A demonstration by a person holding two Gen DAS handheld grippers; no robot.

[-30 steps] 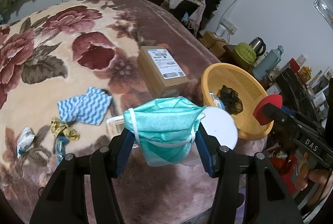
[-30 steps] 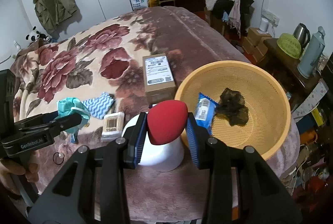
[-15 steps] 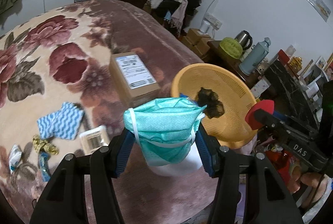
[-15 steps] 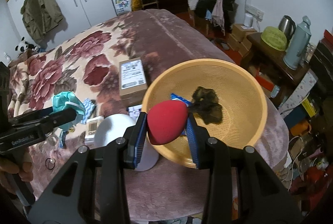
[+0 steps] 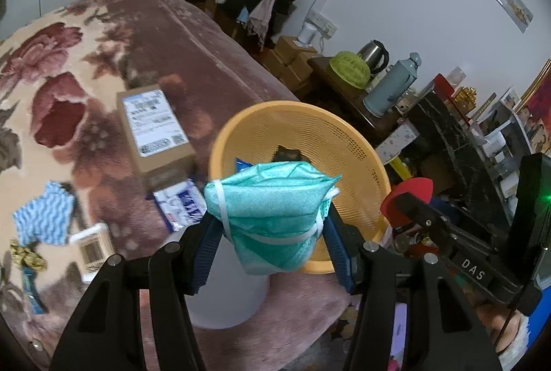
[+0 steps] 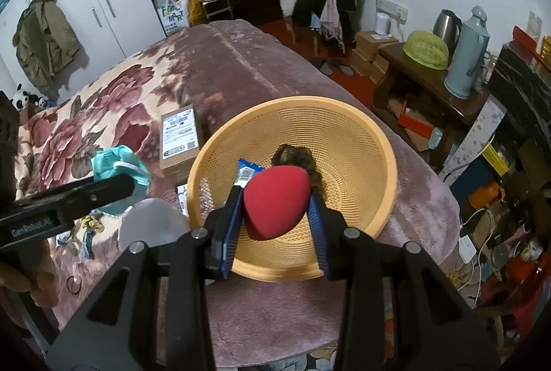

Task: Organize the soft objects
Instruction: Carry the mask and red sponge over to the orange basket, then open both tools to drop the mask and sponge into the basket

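My left gripper is shut on a folded teal face mask with white ear loops, held over the near left rim of the yellow mesh basket. My right gripper is shut on a red egg-shaped sponge, held above the inside of the same basket. A blue packet and a dark fuzzy clump lie in the basket. From the right wrist view the mask shows at the left; from the left wrist view the sponge shows at the right.
On the floral blanket lie a cardboard box, a blue-white packet, a wavy blue cloth, a small barcoded box and a white round lid. A side table with a kettle and flask stands right of the bed.
Both grippers have travelled to the right across the bed toward the basket, each still holding its object. The basket now sits directly under and ahead of them.
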